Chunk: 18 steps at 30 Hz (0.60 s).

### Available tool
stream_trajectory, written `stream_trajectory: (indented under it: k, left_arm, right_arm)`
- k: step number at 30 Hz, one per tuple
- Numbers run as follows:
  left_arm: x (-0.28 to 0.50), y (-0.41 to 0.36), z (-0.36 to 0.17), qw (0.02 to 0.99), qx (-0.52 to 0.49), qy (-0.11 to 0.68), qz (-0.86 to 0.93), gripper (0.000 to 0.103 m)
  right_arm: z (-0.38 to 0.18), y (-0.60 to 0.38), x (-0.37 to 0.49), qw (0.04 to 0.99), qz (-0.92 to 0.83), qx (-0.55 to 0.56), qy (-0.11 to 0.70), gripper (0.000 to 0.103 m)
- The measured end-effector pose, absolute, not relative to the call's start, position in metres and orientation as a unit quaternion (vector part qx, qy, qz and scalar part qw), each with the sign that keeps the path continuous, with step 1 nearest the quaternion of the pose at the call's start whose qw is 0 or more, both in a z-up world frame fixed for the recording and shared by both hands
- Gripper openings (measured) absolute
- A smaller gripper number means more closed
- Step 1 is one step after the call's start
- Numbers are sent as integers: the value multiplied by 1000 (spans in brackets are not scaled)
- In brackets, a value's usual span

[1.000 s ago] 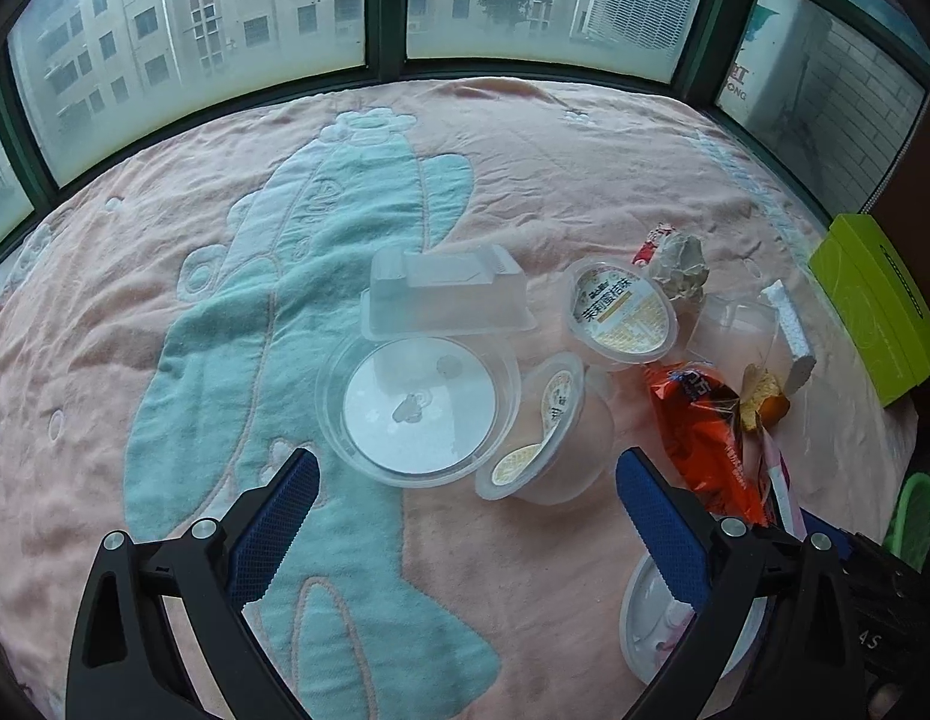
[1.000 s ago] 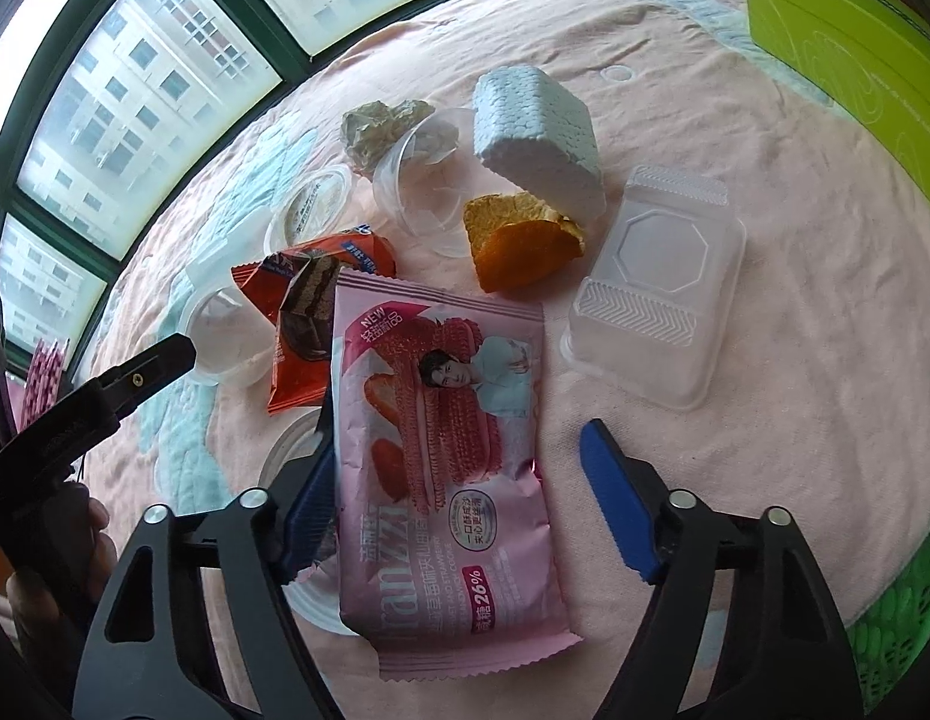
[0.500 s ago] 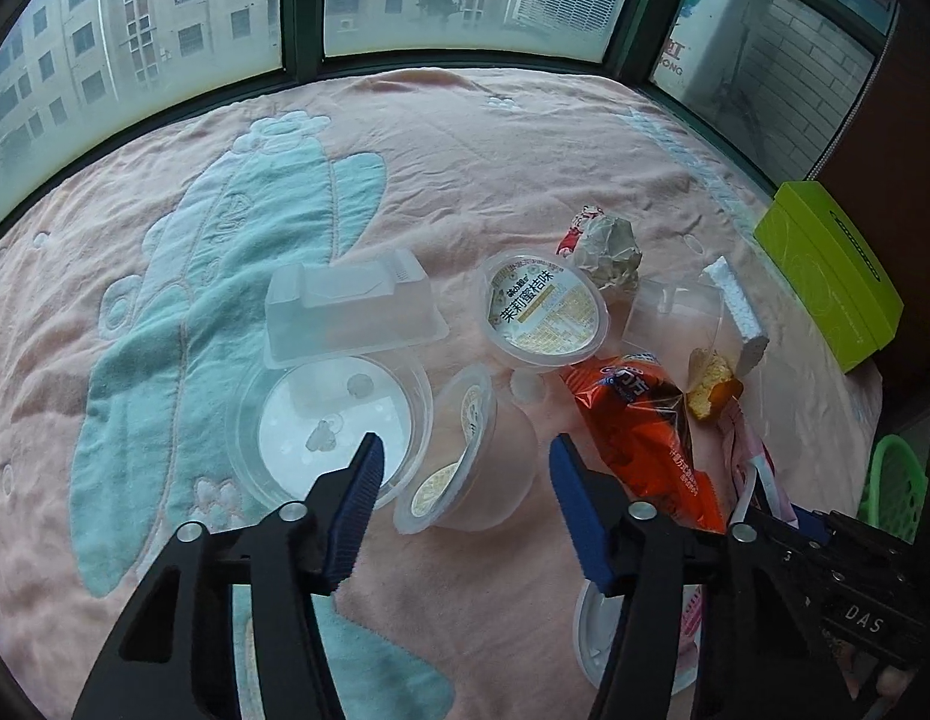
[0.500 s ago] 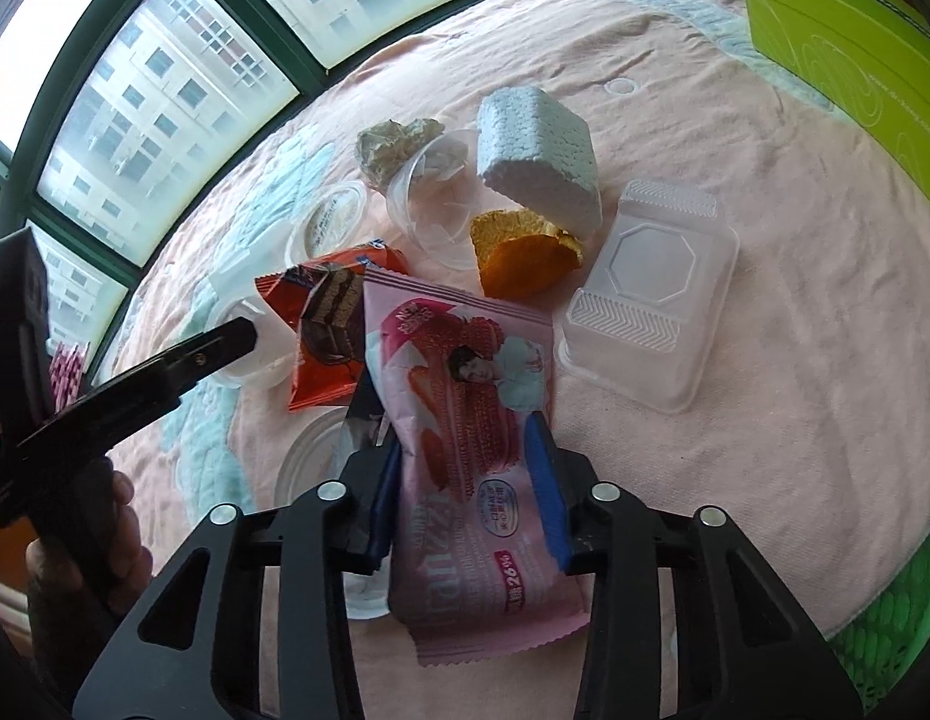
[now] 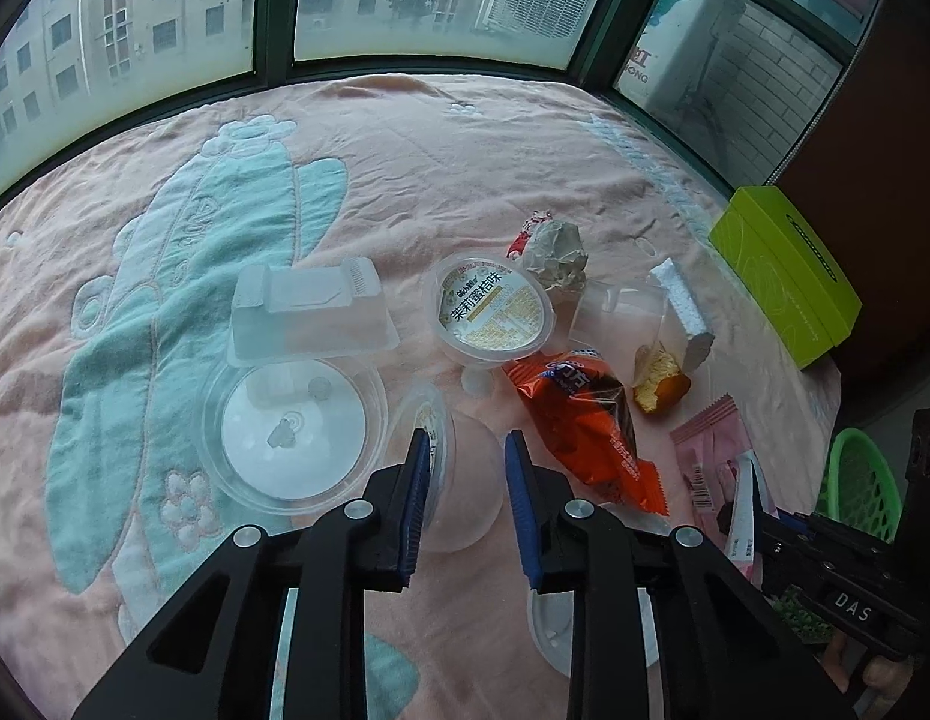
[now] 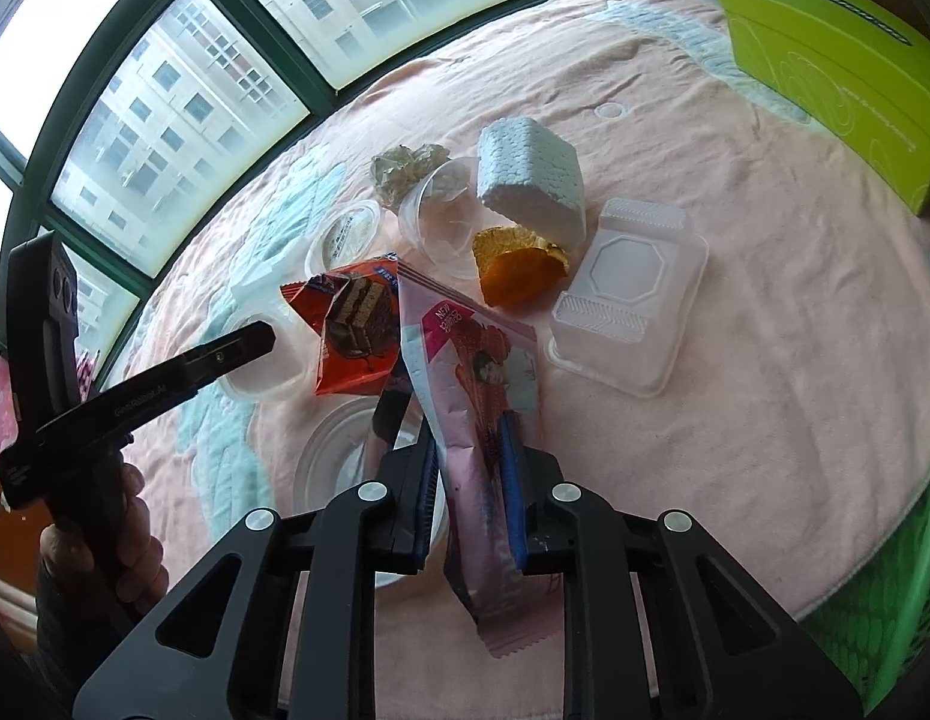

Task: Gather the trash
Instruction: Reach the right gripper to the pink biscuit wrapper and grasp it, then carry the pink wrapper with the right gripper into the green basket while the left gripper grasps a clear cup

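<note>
Trash lies on a pink blanket point(image 5: 405, 168). My left gripper point(image 5: 463, 467) is shut on a clear plastic cup point(image 5: 465, 480) lying on its side, its lid edge at the left finger. My right gripper point(image 6: 468, 468) is shut on a pink snack wrapper point(image 6: 477, 396) and holds it tilted up off the blanket; the wrapper also shows in the left wrist view point(image 5: 714, 450). Nearby lie an orange wafer wrapper point(image 5: 576, 420), a sealed jelly cup point(image 5: 492, 312), a round clear lid point(image 5: 291, 432), a clear tray point(image 5: 312, 315) and a foam block point(image 6: 531, 180).
A green basket point(image 5: 858, 480) stands at the blanket's right edge, beside my right gripper. A lime-green box point(image 5: 783, 276) sits at the far right. Crumpled paper point(image 5: 555, 252), a bread piece point(image 6: 516, 261), another clear tray point(image 6: 630, 294) and an open cup point(image 6: 444, 216) lie about. Windows ring the far side.
Both grippers have closed: the left one on the clear cup, the right one on the pink wrapper. The wrapper has folded and lifted off the blanket.
</note>
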<state>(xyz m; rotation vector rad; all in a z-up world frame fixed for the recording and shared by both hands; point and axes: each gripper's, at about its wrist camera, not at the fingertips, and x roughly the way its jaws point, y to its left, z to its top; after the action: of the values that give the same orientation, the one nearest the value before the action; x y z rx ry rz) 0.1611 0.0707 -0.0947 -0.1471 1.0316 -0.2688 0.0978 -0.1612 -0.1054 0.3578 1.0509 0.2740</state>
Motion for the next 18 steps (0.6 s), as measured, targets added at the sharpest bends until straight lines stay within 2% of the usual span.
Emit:
stream_trajectory:
  k: [7,18]
  left_arm:
    - [134,68,-74,866,-67,476,-138,21]
    - [102,29,-29,877,-52,438,-193,21]
  right_arm:
    - [-91,-171,74,852,122,181,477,13]
    - [-52,-205,34,881,91,191,424,13]
